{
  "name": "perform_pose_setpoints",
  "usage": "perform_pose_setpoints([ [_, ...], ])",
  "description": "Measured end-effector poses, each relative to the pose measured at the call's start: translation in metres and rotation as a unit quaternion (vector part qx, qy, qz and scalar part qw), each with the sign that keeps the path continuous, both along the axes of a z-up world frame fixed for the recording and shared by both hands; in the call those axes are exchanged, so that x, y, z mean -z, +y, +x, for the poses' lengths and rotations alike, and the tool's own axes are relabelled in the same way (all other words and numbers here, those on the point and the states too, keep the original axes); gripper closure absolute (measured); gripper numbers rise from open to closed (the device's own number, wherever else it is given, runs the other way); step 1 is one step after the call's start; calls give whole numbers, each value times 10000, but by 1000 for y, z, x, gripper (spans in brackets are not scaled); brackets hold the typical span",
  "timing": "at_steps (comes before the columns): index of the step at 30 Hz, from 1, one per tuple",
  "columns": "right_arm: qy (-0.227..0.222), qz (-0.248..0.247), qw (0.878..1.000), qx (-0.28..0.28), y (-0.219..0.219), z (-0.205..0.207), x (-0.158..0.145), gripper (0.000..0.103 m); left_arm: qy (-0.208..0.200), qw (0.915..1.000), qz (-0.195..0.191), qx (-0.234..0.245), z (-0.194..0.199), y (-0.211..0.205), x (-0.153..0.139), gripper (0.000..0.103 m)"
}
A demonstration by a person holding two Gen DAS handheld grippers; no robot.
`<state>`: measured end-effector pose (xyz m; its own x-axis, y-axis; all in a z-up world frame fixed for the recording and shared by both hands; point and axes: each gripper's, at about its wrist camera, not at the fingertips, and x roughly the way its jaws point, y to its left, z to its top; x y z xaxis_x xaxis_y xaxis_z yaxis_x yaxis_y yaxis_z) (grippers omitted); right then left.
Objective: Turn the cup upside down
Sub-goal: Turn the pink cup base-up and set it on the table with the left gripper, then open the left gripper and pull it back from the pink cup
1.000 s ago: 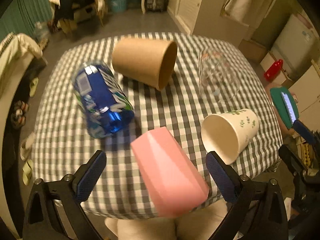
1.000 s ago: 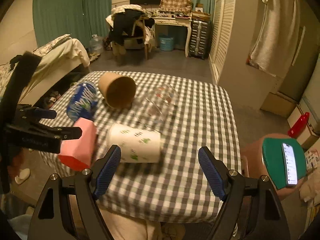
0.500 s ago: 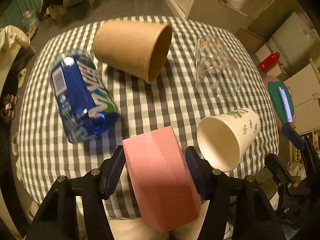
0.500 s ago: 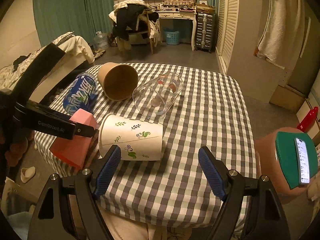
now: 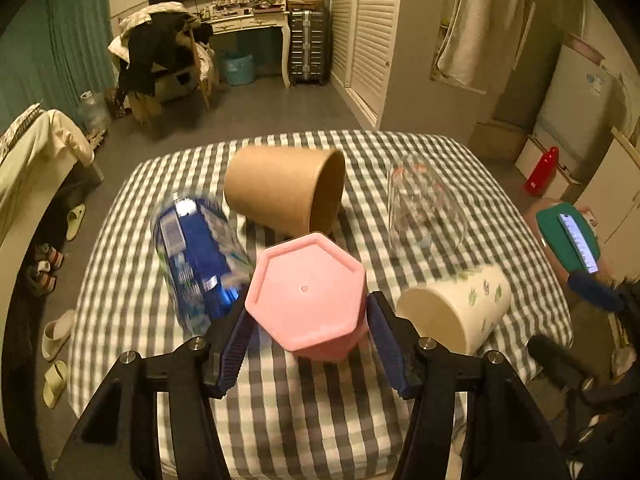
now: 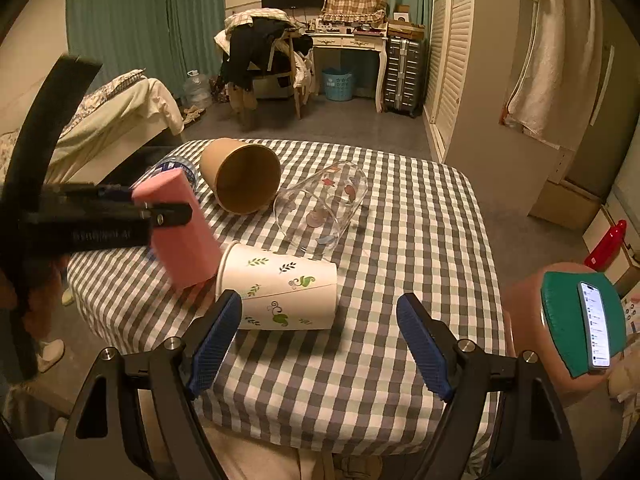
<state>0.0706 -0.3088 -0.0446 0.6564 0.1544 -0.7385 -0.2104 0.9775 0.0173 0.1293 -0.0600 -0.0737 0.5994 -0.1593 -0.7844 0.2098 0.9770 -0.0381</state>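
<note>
The left gripper [image 5: 307,322] clamps the pink cup [image 5: 307,300], judged light, rigid and slick-sided, across opposite flats mid-body; the right gripper [image 6: 320,332] hangs open, empty.

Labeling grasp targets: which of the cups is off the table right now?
The pink cup, clamped in the left tongs, base toward the camera. The brown paper cup, clear glass and leaf-print paper cup lie on their sides.
</note>
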Motion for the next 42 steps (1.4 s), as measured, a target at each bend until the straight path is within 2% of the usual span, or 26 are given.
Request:
perform_pose_setpoints([
  [2, -11, -40, 10000, -1, 2, -2, -1, 23, -200, 9998, 33, -38, -8, 0, 1, 45],
  [7, -48, -108, 9999, -12, 9, -5, -4, 23, -348, 9993, 78, -63, -8, -6, 6, 45],
  [19, -87, -58, 9999, 118, 3, -16, -7, 23, -271, 9996, 94, 74, 7, -15, 13, 44],
  [20, -107, -45, 9998, 136, 2, -16, -8, 23, -264, 9996, 65, 71, 7, -14, 11, 43],
  [22, -159, 20, 9998, 153, -1, -17, -12, 23, -343, 9994, 64, 39, 4, -11, 6, 32],
  [23, -173, 50, 9997, 162, -1, -17, -14, 23, -413, 9991, 95, 9, 1, -10, 2, 23],
  [24, -199, 87, 9996, 174, -2, -18, -16, 23, -502, 9987, 110, -2, -1, -9, -3, 21],
  [30, -603, 291, 9973, 291, -6, -24, -40, 23, -1050, 9944, -44, -55, -21, 9, -45, 21],
  [35, -1098, 356, 9925, 396, -4, -32, -71, 23, -1693, 9847, -130, -381, -48, 33, -81, 18],
  [37, -1290, 353, 9902, 406, 1, -36, -84, 23, -1906, 9800, -197, -529, -58, 43, -89, 17],
  [39, -1441, 346, 9881, 404, 6, -39, -93, 23, -2023, 9765, -269, -692, -67, 53, -94, 9],
  [42, -1608, 371, 9856, 371, 16, -46, -102, 23, -2180, 9714, -389, -860, -79, 65, -95, 8],
])
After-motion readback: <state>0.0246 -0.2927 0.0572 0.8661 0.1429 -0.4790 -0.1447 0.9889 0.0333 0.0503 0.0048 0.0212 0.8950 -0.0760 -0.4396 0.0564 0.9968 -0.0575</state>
